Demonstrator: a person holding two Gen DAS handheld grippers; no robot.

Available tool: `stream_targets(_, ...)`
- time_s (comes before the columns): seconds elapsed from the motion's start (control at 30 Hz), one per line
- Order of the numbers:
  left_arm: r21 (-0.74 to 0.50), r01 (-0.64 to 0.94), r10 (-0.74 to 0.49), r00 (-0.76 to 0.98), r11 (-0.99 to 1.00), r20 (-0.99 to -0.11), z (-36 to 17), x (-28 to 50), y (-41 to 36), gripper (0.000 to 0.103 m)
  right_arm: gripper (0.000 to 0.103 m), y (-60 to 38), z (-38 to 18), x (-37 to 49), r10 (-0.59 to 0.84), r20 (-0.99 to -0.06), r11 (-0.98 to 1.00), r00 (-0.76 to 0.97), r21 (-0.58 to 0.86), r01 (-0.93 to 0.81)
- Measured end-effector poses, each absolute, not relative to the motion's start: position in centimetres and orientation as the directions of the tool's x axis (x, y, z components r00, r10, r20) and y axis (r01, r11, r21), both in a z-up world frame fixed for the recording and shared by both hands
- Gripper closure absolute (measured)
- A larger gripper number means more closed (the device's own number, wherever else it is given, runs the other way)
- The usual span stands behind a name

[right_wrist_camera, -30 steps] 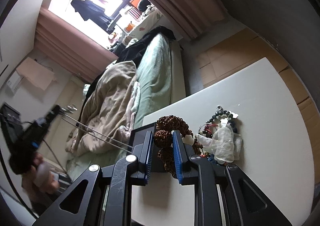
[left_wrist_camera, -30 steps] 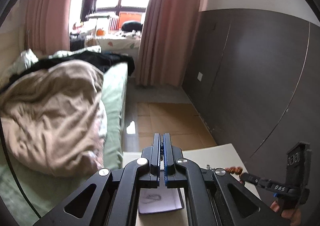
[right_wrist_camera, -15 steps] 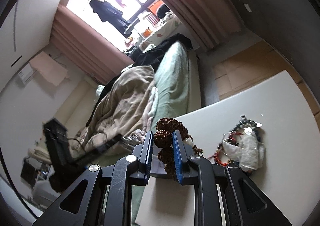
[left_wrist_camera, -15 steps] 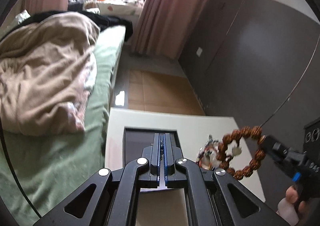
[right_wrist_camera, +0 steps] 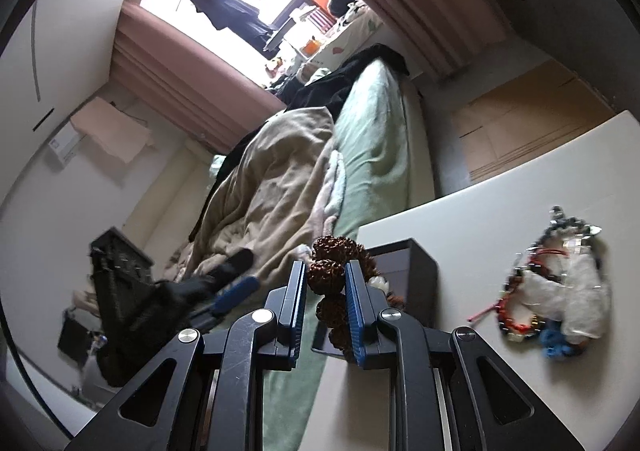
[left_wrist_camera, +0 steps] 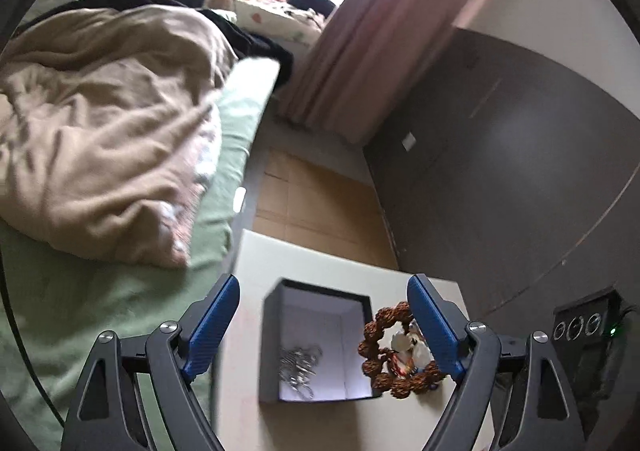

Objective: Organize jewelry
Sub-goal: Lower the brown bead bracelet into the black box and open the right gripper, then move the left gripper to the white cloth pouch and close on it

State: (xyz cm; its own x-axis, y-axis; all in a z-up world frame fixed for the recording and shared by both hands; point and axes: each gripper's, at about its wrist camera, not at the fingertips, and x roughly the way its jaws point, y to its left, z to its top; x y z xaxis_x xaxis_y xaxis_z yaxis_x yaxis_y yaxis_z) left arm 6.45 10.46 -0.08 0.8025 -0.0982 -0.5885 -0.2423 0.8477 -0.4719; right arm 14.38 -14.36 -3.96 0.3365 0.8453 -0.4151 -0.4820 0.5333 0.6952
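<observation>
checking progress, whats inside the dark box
The dark box holds a silver chain on its white floor; the brown bead bracelet covers its right corner.

The left gripper (left_wrist_camera: 323, 321) has black, angular arms with triangular cut-outs, round silver screws at the pivots, and ribbed blue pads (left_wrist_camera: 434, 327) lining the fingers. The right gripper (right_wrist_camera: 326, 305) is built the same: black arms, silver screws, blue ribbed pads (right_wrist_camera: 354, 315). In the right wrist view, left of the right gripper, the left gripper's black housing looks blurred.
</observation>
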Motion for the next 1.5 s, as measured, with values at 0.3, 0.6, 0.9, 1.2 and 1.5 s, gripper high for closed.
stream_targets(0.3,-0.461,-0.296,-0.031,0.814,0.837,-0.58,0.2,4.7,13.1,0.017,0.082,-9.8,-4.8,13.5,0.742,-0.533,0.668,0.406,0.535,-0.518)
stream_targets(0.6,-0.489,-0.34,0.029,0.842,0.803,-0.539,0.9,3.5,13.7,0.017,0.036,-9.6,-6.2,14.2,0.768,-0.568,0.636,0.296,0.63,-0.446)
stream_targets(0.9,-0.458,-0.282,0.005,0.855,0.843,-0.518,1.3,3.5,11.1,0.017,0.028,-16.2,-4.3,14.0,0.729,-0.541,0.68,0.42,0.641,-0.355)
stream_targets(1.2,-0.404,-0.229,-0.024,0.846,0.886,-0.532,1.1,4.5,6.7,0.017,0.028,-21.9,-3.2,14.0,0.625,-0.591,0.764,0.511,0.597,-0.244)
stream_targets(1.5,-0.304,-0.152,-0.061,0.804,0.941,-0.592,0.1,6.8,0.9,0.017,0.028,-25.8,-4.1,14.6,0.601,-0.63,0.771,0.492,0.619,-0.149)
